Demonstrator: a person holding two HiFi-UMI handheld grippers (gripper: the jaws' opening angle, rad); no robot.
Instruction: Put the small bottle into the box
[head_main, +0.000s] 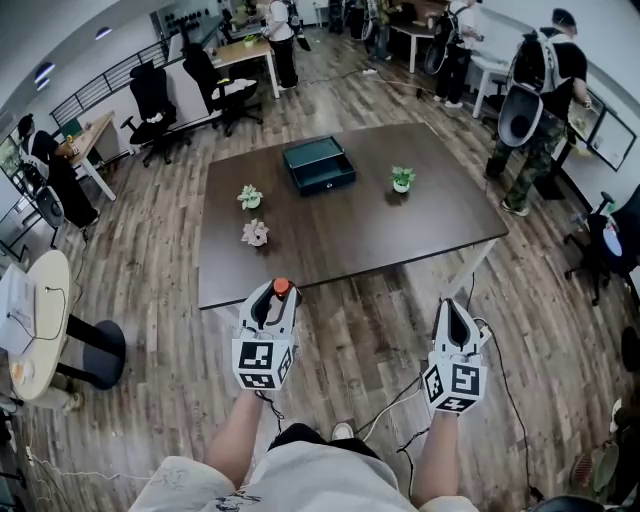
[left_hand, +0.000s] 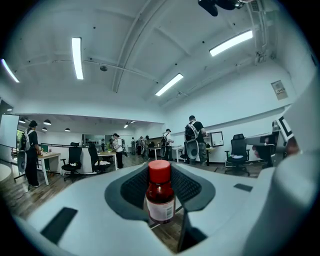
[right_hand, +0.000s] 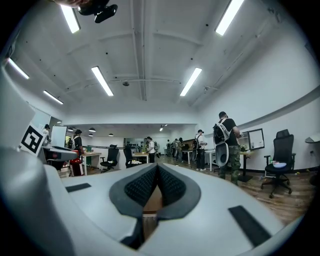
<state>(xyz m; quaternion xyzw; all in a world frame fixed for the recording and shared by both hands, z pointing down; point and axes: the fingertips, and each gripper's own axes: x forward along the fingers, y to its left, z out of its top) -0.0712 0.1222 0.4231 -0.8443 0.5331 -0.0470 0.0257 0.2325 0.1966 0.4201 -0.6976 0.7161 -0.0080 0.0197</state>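
Fingers (left_hand: 192, 187) of the left gripper (head_main: 279, 292) clench the small bottle (left_hand: 160, 197) upright, those of the right gripper (head_main: 455, 304) are pressed together on nothing, and both hover at the near edge of the table (head_main: 430, 230), the dark box (head_main: 318, 165) lying well beyond.

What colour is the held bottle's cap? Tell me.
Red cap; clearest in the left gripper view.
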